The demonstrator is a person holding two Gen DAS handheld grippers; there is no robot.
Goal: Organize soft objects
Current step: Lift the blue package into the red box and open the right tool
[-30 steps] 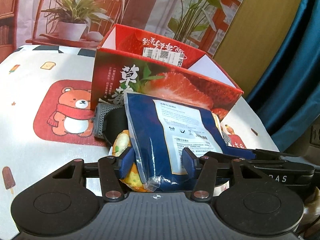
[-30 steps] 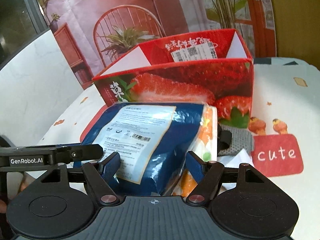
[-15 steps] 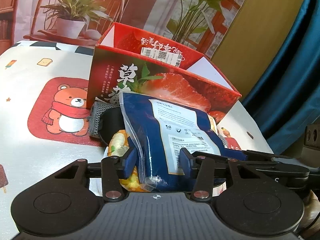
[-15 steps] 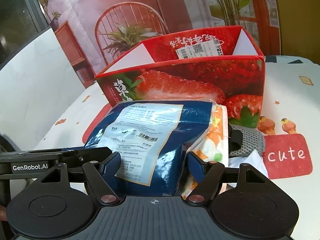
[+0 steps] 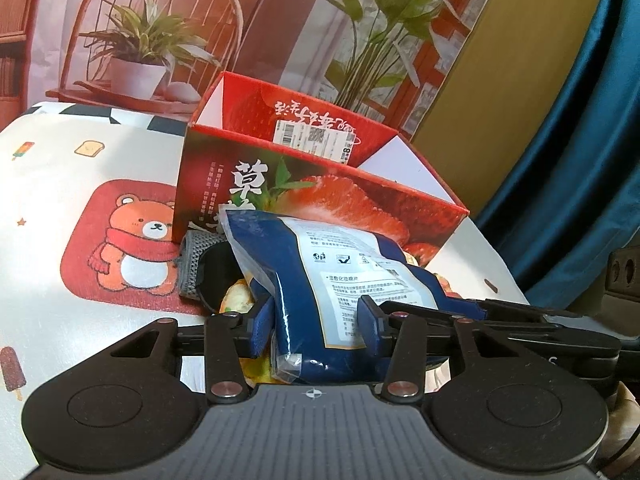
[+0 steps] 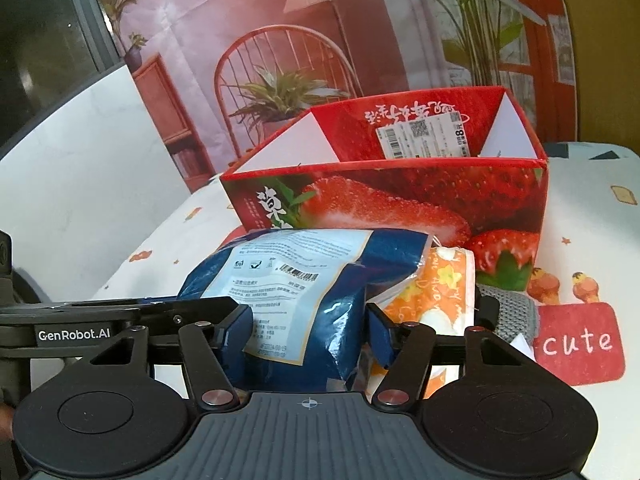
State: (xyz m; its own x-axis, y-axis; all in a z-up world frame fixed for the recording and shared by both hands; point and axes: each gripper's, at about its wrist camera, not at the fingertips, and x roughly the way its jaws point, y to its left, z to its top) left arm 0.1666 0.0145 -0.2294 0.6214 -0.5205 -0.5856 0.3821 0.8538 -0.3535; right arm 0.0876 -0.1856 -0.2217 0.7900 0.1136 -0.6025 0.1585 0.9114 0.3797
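A blue pouch point(image 5: 340, 272) with a pale printed label lies on top of an orange-and-white soft pack point(image 5: 236, 300), in front of the open red strawberry box point(image 5: 320, 200). My left gripper point(image 5: 316, 326) is shut on the pouch's near end, pads pressing into the foil. From the other side my right gripper point(image 6: 310, 330) grips the same blue pouch point(image 6: 304, 280); its jaws are closing and the foil buckles between them. The orange pack point(image 6: 436, 292) shows to the right of that pouch. The strawberry box point(image 6: 400, 196) stands just behind.
A grey knitted item point(image 5: 194, 260) with a black part lies against the box's front. The tablecloth point(image 5: 132, 248) carries a bear print and a red "cute" patch point(image 6: 576, 344). A blue curtain point(image 5: 580, 160) hangs to the right, and a printed backdrop stands behind the table.
Both pairs of jaws have drawn in on the blue pouch, the right pair most. The pouch has crumpled and now lies flatter and lower. Neither hand has shifted much.
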